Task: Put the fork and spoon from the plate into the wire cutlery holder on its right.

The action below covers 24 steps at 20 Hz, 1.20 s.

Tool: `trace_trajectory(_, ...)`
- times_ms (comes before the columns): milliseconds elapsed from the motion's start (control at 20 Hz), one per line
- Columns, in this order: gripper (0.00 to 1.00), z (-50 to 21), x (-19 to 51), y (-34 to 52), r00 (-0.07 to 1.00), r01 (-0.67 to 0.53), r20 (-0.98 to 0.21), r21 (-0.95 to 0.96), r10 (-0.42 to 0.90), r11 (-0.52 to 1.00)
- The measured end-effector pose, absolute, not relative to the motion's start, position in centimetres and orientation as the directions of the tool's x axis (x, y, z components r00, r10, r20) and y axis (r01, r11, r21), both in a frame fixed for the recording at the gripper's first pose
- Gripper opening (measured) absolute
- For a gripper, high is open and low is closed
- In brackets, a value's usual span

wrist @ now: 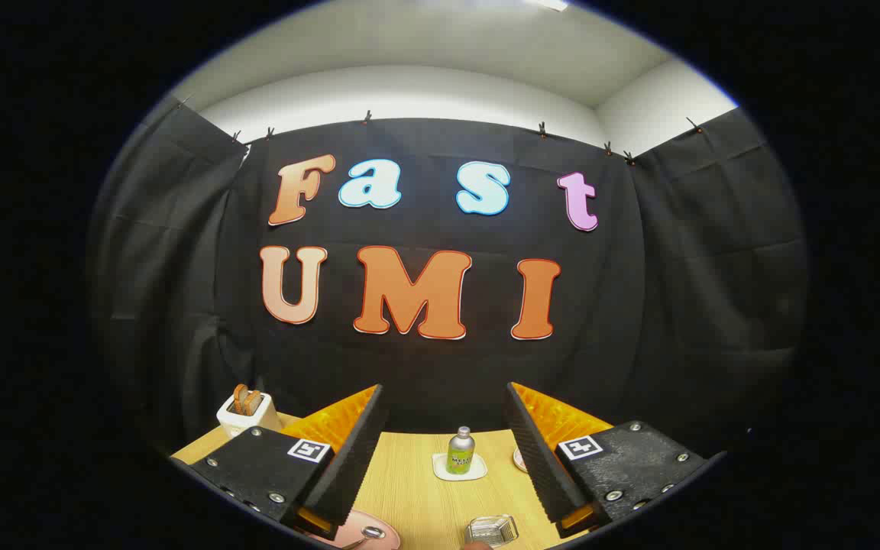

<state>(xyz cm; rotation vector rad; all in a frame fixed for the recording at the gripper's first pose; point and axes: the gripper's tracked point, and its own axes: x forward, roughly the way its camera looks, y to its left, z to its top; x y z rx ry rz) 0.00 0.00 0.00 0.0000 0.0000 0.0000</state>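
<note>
In the gripper view the claw (446,451) stands wide open above the wooden worktop (417,489), its two fingers spread well apart with nothing between them. Close under the left finger lies a pink plate (379,537) with the bowl of a spoon (372,532) resting on it; the fork cannot be made out. To the right of the plate, near the right finger, sits the wire cutlery holder (491,528). Beyond the fingers, a small green bottle (460,452) stands upright on a white coaster (458,467). Off past the left finger a white toaster (247,413) holds bread slices.
</note>
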Motion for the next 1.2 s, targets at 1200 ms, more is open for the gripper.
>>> trace_trajectory(1200, 0.93, -4.1, -0.1, 2.0, 0.994, -0.031, -0.103, 0.003, 0.031, 1.0)
